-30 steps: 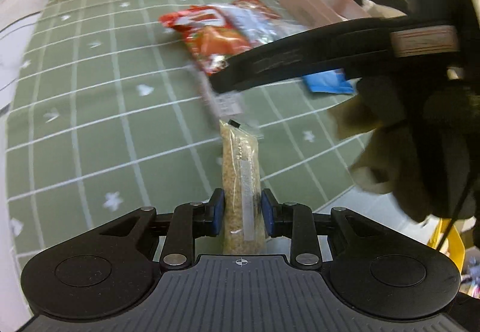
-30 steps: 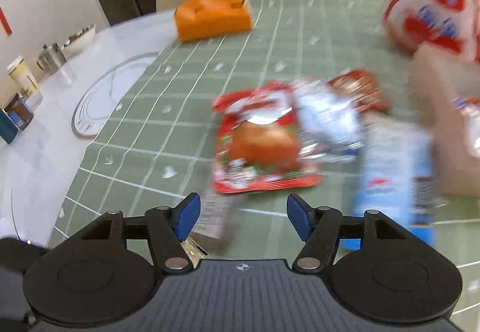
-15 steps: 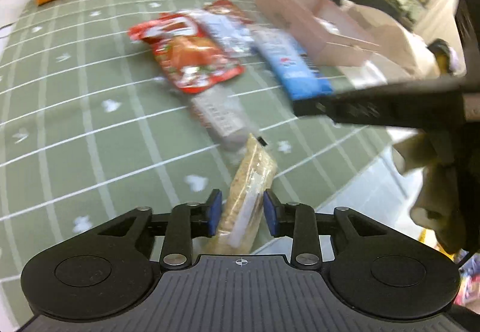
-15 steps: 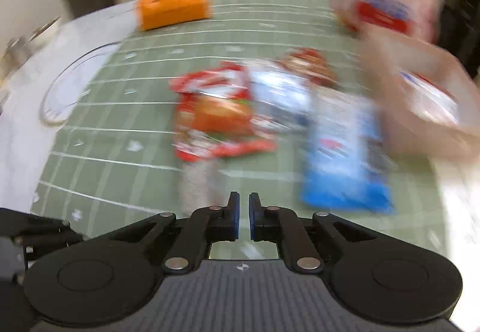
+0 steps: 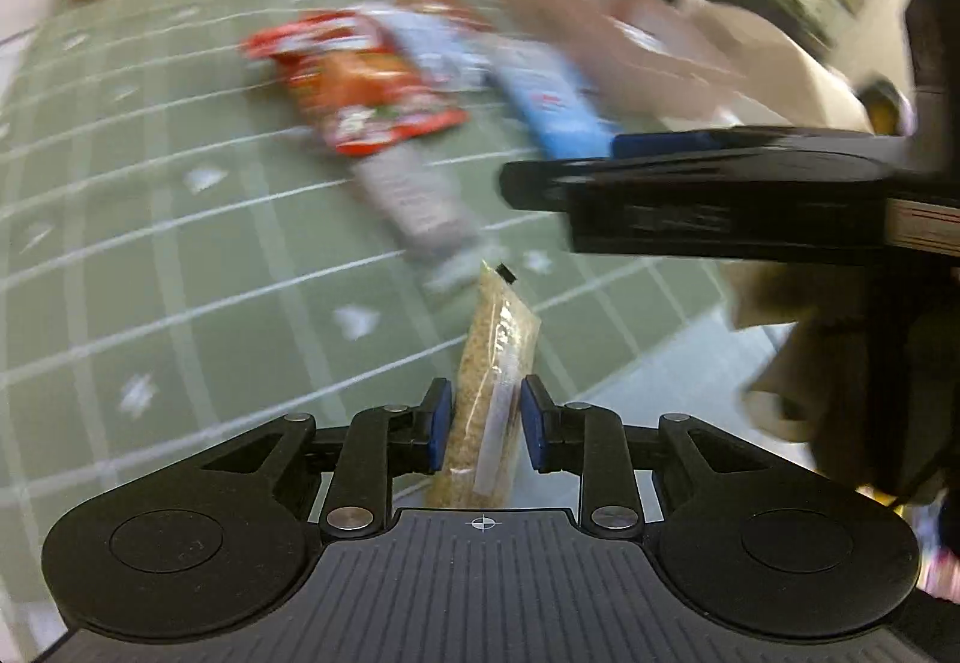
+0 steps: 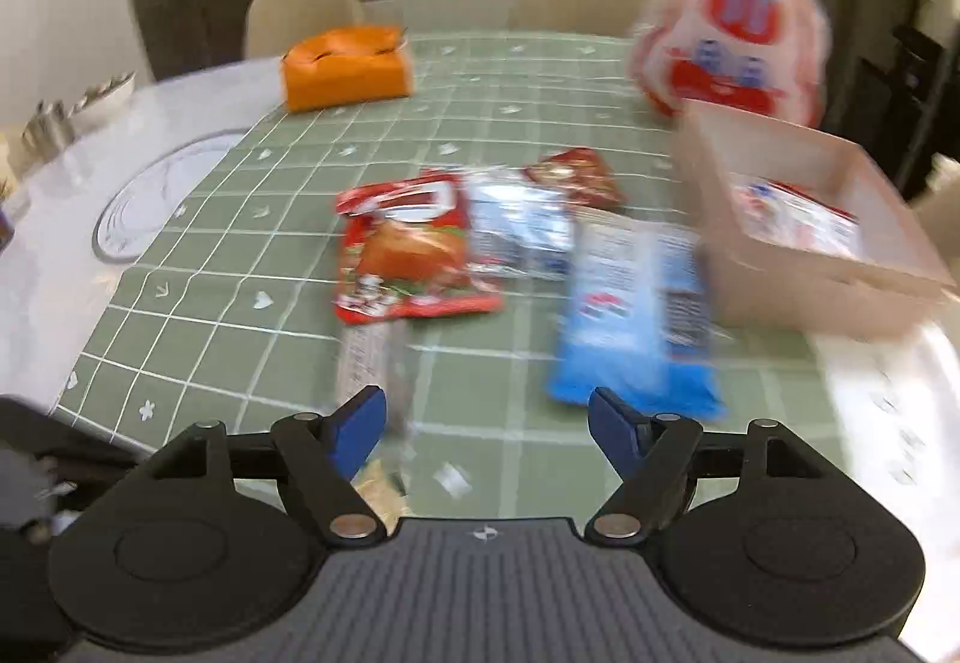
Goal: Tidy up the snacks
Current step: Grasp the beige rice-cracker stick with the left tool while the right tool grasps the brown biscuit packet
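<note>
Where the left wrist view looks down, the left gripper (image 5: 483,426) clamps a clear, grain-filled tan snack packet (image 5: 489,393) above the green grid tablecloth (image 5: 150,243). Right wrist view: the right gripper (image 6: 486,423) is spread (empty) before a blue foil wrapper (image 6: 636,315).

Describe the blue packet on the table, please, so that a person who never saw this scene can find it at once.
Find the pale open box near the right edge of the green checked tablecloth. The blue packet lies flat on the cloth just left of that box, closer to the camera than the red snack bag. It is the only long, bright blue wrapper; its neighbours are red or silvery.
</note>
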### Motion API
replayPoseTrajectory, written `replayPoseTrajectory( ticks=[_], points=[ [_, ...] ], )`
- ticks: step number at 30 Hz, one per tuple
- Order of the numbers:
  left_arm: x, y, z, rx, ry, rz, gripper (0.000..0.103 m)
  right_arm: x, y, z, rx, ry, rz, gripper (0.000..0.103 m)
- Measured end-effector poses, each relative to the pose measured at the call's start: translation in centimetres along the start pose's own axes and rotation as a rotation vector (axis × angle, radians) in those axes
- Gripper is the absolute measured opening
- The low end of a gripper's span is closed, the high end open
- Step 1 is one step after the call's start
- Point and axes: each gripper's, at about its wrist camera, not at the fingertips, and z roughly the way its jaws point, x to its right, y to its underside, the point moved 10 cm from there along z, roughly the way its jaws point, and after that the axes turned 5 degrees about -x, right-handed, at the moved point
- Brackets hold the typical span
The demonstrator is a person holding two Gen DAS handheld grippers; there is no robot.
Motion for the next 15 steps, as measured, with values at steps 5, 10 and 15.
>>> replayPoseTrajectory(
  ticks=[5,10,15],
  points=[
    [-2.5,0.9,-1.7,0.040,-0.080,-0.110,0.030,-4.4,-1.1,5.0,-0.058,-0.059,-0.135,0.068],
    [-3.4,1.3,-2.3,0.065,-0.082,-0.186,0.030,-4.7,-0.5,4.4,-0.089,-0.096,-0.195,0.037],
    [-0.5,0.3,-1.1,0.059,-0.031,-0.124,0.027,0.6,1.3,0.1,-0.055,-0.069,-0.134,0.037]
  ],
)
